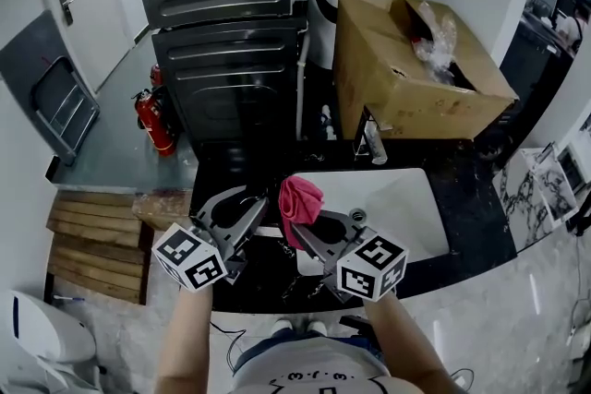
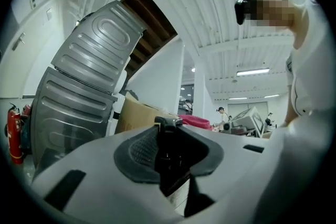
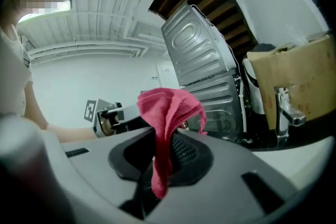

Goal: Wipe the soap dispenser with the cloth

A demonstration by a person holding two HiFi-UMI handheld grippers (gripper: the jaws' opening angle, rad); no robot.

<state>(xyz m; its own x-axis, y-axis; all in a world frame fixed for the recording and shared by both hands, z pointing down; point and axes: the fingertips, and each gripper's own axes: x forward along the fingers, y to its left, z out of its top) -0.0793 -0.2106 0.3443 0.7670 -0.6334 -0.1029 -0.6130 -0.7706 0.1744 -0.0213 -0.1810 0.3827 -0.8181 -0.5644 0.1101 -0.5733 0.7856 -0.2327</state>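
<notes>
My right gripper (image 1: pixel 307 226) is shut on a pinkish-red cloth (image 1: pixel 300 198), which bunches above the jaws and hangs down between them (image 3: pixel 167 128). Just left of it, my left gripper (image 1: pixel 251 215) is closed around a dark soap dispenser (image 2: pixel 168 152). The dispenser's black pump top pokes up between the pads, and a pale label shows low down. In the head view the dispenser is lost against the black counter. Both grippers hover close together above the counter's front edge, tips nearly facing. The left gripper (image 3: pixel 107 115) shows in the right gripper view behind the cloth.
A white sink (image 1: pixel 397 198) sits in the black counter (image 1: pixel 231 171), with a faucet (image 1: pixel 371 141) behind it. An open cardboard box (image 1: pixel 406 60) stands at the back right and stacked dark machines (image 1: pixel 231 32) at the back. A red fire extinguisher (image 1: pixel 155 120) stands left.
</notes>
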